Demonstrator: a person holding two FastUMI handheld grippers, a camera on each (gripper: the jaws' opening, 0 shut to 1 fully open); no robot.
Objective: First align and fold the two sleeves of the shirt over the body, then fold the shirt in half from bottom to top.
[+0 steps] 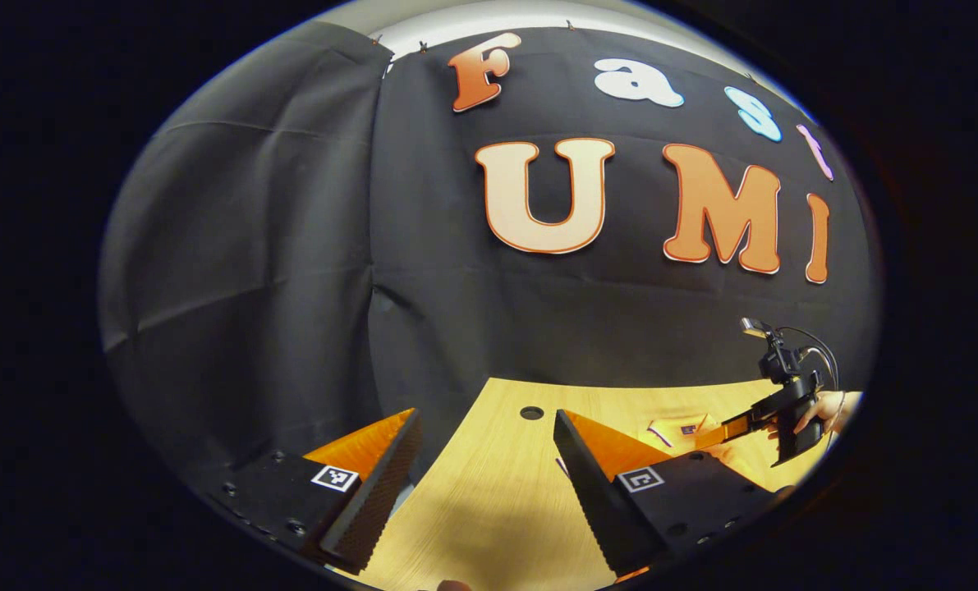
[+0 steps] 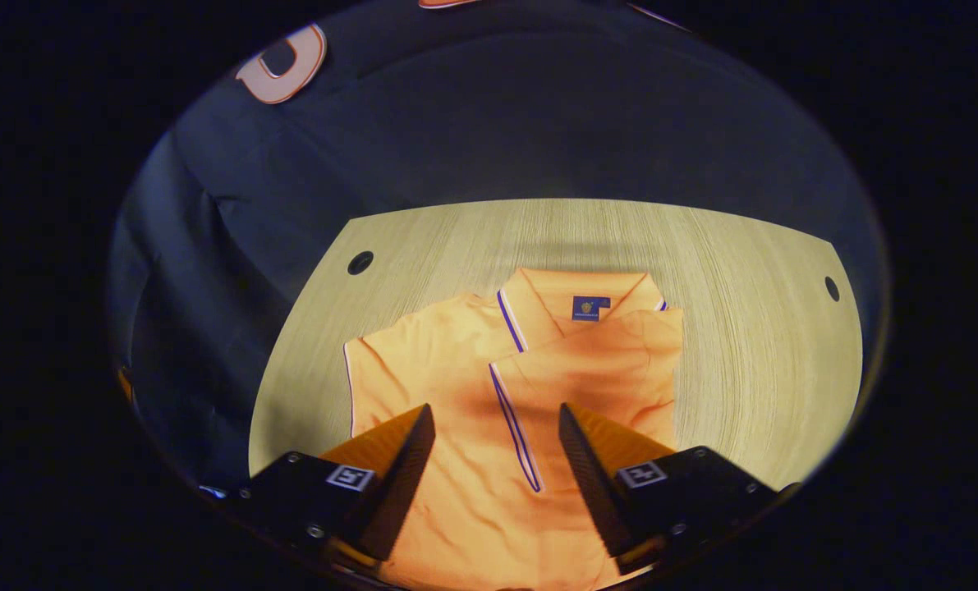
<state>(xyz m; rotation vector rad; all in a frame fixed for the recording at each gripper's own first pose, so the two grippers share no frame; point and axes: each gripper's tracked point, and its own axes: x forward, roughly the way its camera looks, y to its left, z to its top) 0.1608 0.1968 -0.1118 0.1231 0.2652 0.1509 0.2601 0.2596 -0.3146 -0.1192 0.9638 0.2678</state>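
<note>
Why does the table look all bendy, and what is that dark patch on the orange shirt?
In the right gripper view the fisheye lens bows the table edges, and the dark patch on the shirt looks like a shadow, probably of the right gripper, open above it. In the left gripper view the table's far edge curves too, and shadow lies between the open left gripper fingers.

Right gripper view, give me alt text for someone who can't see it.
An orange shirt lies on a wooden table, one sleeve folded over the body, collar at the far end. The right claw hangs open above it.
</note>
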